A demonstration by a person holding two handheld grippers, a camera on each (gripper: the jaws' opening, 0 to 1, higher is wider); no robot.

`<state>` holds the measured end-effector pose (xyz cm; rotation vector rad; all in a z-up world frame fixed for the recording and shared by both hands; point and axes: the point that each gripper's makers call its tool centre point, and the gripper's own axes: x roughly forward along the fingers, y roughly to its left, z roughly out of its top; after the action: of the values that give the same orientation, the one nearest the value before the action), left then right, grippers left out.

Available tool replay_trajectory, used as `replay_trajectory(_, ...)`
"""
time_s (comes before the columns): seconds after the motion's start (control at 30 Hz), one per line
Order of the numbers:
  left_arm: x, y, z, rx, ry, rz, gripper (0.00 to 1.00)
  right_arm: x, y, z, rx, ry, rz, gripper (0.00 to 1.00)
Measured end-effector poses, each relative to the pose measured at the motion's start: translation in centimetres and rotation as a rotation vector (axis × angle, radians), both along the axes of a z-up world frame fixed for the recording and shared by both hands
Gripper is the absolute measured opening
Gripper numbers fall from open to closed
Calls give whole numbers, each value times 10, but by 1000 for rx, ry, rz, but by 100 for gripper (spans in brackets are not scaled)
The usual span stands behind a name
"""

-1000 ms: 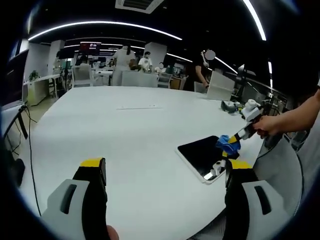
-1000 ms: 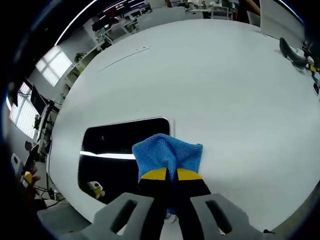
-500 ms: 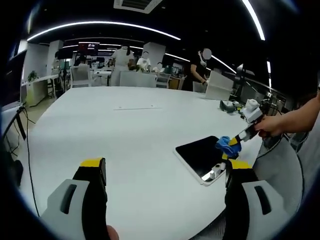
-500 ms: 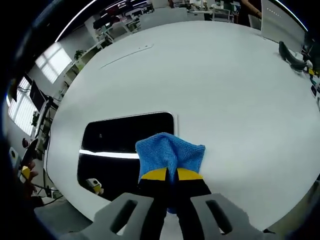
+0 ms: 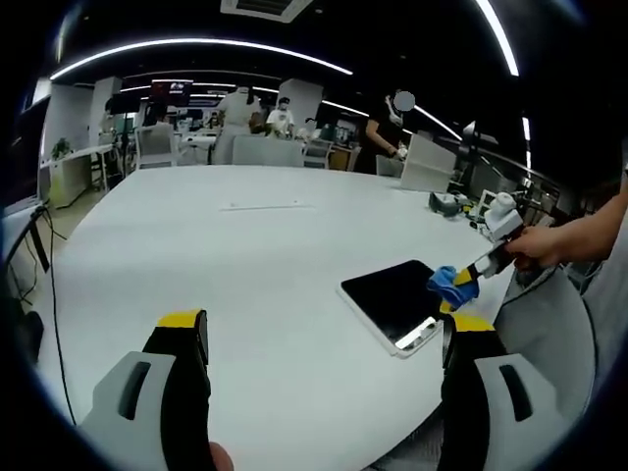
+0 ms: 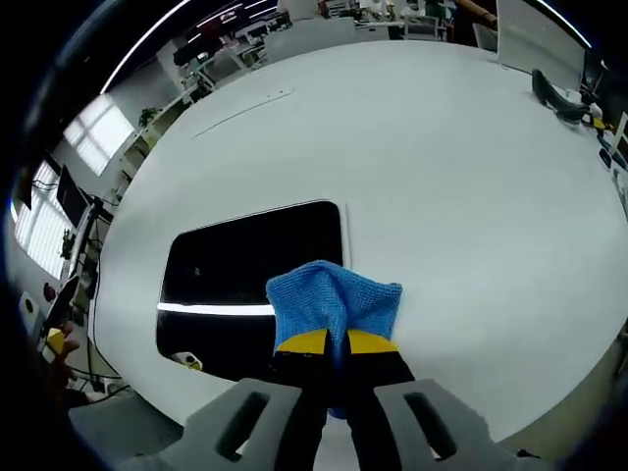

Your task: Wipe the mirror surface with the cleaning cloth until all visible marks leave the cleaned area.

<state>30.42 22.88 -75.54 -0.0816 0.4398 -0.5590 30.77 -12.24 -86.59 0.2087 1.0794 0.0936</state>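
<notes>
R gripper [image 6: 327, 341] clamped on blue cloth [image 6: 334, 302] at mirror [image 6: 250, 270] edge, L gripper [image 5: 324, 329] wide open, empty

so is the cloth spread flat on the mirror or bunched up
Bunched up. The blue cloth is pinched into a wad between the shut fingers of the right gripper, at the near edge of the mirror.
</notes>
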Motion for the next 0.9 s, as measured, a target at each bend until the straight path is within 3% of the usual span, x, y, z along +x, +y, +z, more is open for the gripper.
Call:
replay_trajectory(0.2, 1, -3, -1, 7, -4, -12, 99, -6, 0, 0, -37, -3, 37, 0)
replay_trajectory(0.9, 4, 0, -3, 9, 2, -10, 99, -15, 1, -1, -17, 29, 2, 0)
